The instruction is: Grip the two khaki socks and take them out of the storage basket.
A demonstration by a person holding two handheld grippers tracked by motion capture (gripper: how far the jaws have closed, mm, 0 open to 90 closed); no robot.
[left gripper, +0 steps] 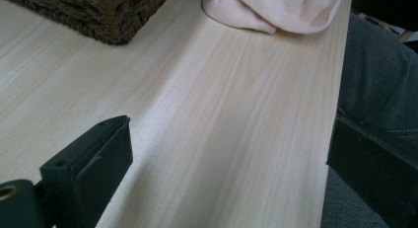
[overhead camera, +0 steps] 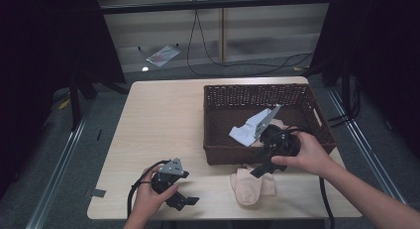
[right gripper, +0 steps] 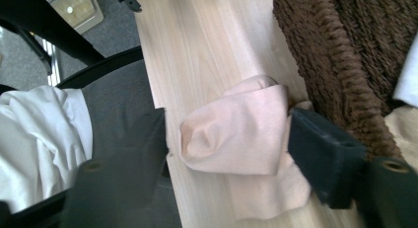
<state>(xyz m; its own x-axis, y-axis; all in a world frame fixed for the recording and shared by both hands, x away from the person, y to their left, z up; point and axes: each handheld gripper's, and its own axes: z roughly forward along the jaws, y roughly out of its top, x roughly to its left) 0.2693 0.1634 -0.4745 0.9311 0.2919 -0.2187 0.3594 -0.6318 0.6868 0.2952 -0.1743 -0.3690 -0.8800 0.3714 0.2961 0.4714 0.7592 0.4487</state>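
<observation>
On the front edge of the pale wooden table (overhead camera: 163, 120), just outside the brown woven basket (overhead camera: 317, 121), lies a soft pink folded sock (overhead camera: 250, 185). It rests near the basket's front wall, close to the person's side.

The right gripper (right gripper: 226, 154) is right over this pink sock. Its two black jaws stand apart, one on each side of the sock, and the pads do not press on it. One jaw is beside the basket wall and the other hangs by the table edge. The sock bulges up between them. Its long side runs from the basket toward the table edge, so the jaws sit across its short side. The right hand (overhead camera: 307, 154) is the nearer one by far.

The left gripper (overhead camera: 182, 201) sits low by the table's front left part, well apart from the sock. Its jaws are apart too, with nothing between them.

Inside the basket lie a white sock (overhead camera: 247, 130) and some other pale cloth. I think the right gripper must go down a bit, then squeeze.
</observation>
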